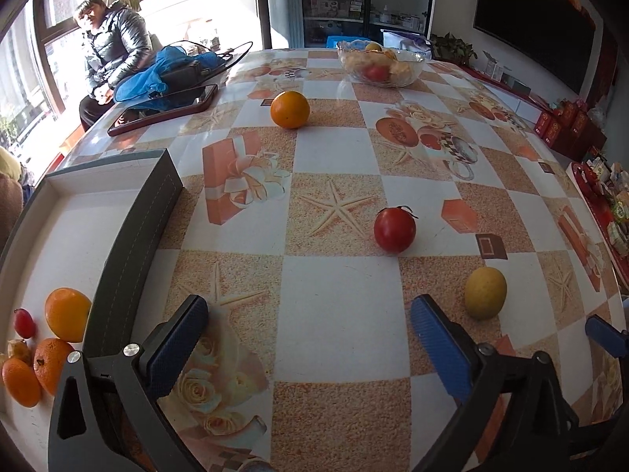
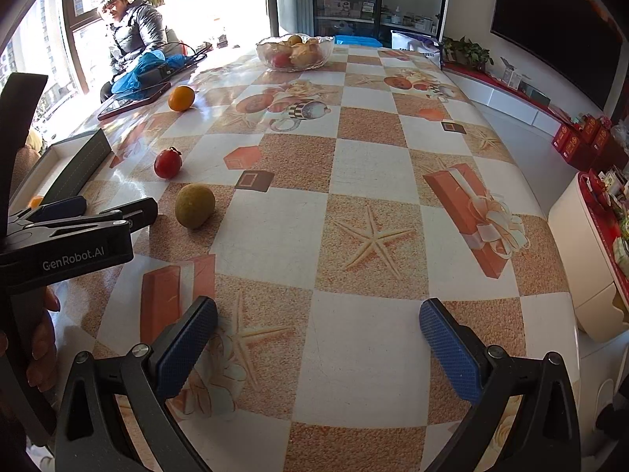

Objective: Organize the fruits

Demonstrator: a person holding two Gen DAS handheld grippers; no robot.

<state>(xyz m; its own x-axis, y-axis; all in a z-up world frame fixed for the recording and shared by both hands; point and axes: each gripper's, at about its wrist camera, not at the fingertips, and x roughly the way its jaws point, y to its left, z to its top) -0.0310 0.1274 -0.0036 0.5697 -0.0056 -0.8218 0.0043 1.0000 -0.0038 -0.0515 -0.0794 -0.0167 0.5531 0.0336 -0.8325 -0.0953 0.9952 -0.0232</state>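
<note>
Fingers: left gripper (image 1: 310, 350) and right gripper (image 2: 318, 348) both stood wide open, holding nothing.
Done: several oranges (image 1: 67, 314) and a small red fruit (image 1: 24, 322) lay in the tray (image 1: 118, 259) at the counter's left edge.
Left: orange (image 1: 290, 109), tomato (image 1: 394, 230) and lemon (image 1: 485, 293) sat loose on the counter (image 1: 334, 314), well apart; lemon nearest the left gripper.
Axis: lemon's long axis ran roughly upright, tilted slightly; tomato's stem pointed up-right.
Progress: roughly half, I judged.
</note>
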